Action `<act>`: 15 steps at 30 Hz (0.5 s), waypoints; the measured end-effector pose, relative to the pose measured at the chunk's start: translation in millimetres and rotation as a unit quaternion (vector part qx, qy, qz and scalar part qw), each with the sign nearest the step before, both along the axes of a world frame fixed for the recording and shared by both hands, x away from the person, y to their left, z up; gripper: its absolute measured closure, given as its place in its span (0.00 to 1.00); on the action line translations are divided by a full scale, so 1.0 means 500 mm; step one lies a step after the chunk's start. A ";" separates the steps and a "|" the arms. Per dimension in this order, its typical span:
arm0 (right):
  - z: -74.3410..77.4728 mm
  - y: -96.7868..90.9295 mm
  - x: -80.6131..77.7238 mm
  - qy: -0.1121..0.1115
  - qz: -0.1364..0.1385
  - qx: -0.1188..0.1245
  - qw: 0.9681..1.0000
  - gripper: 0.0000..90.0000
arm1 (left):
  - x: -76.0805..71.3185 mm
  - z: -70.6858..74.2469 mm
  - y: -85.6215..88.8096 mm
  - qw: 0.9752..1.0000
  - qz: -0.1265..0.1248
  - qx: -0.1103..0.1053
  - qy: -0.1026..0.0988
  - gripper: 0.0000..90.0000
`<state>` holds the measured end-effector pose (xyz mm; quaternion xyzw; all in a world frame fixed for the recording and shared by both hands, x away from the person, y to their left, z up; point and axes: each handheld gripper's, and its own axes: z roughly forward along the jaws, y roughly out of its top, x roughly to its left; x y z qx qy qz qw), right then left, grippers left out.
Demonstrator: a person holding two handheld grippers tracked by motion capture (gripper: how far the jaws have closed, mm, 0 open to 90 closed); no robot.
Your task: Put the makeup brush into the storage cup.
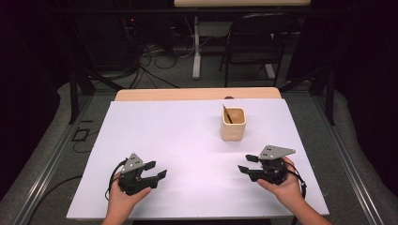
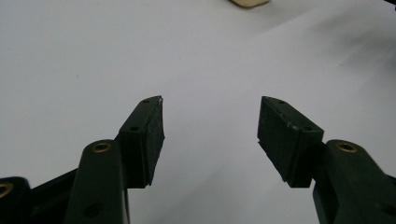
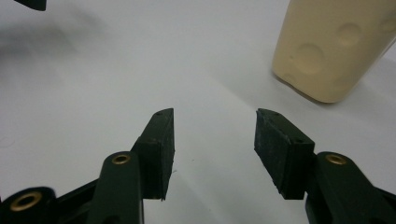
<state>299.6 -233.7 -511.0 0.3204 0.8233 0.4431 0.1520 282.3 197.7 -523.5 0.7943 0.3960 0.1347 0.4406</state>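
Observation:
A cream square cup [image 1: 233, 123] stands upright on the white tabletop [image 1: 187, 140], right of centre, with a thin dark stick [image 1: 227, 114] leaning inside it. My left gripper [image 1: 155, 169] rests low near the front left, held by a hand, its jaws open over bare white surface [image 2: 210, 107]. My right gripper [image 1: 247, 163] sits near the front right, below the cup and apart from it, jaws open with nothing between them [image 3: 215, 116]. In the right gripper view the cup's dimpled wall [image 3: 331, 46] rises at the upper right. A sliver of the cup's base [image 2: 250, 3] peeks in at the top edge of the left gripper view.
A wooden table edge [image 1: 197, 93] runs behind the white sheet. Beyond it are a black folding chair [image 1: 256, 42], a white table leg [image 1: 196, 51] and cables on the floor [image 1: 155, 56]. Metal rails flank the table on both sides.

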 end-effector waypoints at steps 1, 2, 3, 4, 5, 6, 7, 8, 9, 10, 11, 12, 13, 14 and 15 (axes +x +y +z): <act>0.000 0.000 0.000 0.000 0.001 0.000 1.000 0.53 | 0.000 -0.001 0.000 1.000 0.001 -0.001 0.001 0.46; -0.002 0.001 0.000 -0.004 0.002 0.007 1.000 0.53 | 0.000 -0.001 0.001 1.000 0.002 -0.001 0.002 0.46; -0.002 0.001 -0.001 -0.006 0.001 0.008 1.000 0.53 | 0.000 -0.003 0.002 1.000 0.003 -0.002 0.001 0.46; -0.002 0.000 -0.002 -0.005 0.002 0.006 1.000 0.53 | 0.001 -0.004 0.003 1.000 0.004 -0.002 0.001 0.46; -0.004 0.000 -0.003 -0.004 -0.001 0.009 1.000 0.53 | 0.001 -0.005 0.004 1.000 0.004 -0.003 0.003 0.46; -0.006 -0.001 -0.003 -0.006 -0.001 0.009 1.000 0.53 | 0.000 -0.008 0.005 1.000 0.006 -0.003 0.003 0.46; -0.009 -0.001 -0.004 -0.003 -0.004 0.009 1.000 0.53 | 0.000 -0.009 0.006 1.000 0.006 -0.004 0.004 0.46; -0.010 -0.002 -0.004 -0.005 -0.004 0.009 1.000 0.53 | 0.000 -0.010 0.007 1.000 0.008 -0.004 0.005 0.46; -0.011 -0.003 -0.005 -0.001 -0.002 0.008 1.000 0.53 | 0.000 -0.011 0.008 1.000 0.009 -0.004 0.005 0.46; -0.013 -0.003 -0.005 -0.003 -0.003 0.010 1.000 0.53 | 0.000 -0.012 0.008 1.000 0.009 -0.001 0.005 0.46; -0.014 -0.003 -0.005 -0.003 -0.004 0.011 1.000 0.53 | -0.001 -0.012 0.009 1.000 0.009 -0.001 0.005 0.46; -0.014 -0.004 -0.006 -0.001 -0.006 0.011 1.000 0.53 | -0.001 -0.013 0.009 1.000 0.010 -0.002 0.005 0.46; -0.015 -0.005 -0.005 -0.002 -0.006 0.013 1.000 0.53 | -0.001 -0.013 0.008 1.000 0.010 -0.002 0.004 0.46; -0.015 -0.005 -0.006 -0.002 -0.007 0.013 1.000 0.53 | -0.001 -0.012 0.008 1.000 0.010 -0.002 0.003 0.46; -0.016 -0.005 -0.006 -0.003 -0.008 0.015 1.000 0.53 | -0.001 -0.012 0.008 1.000 0.010 -0.002 0.003 0.46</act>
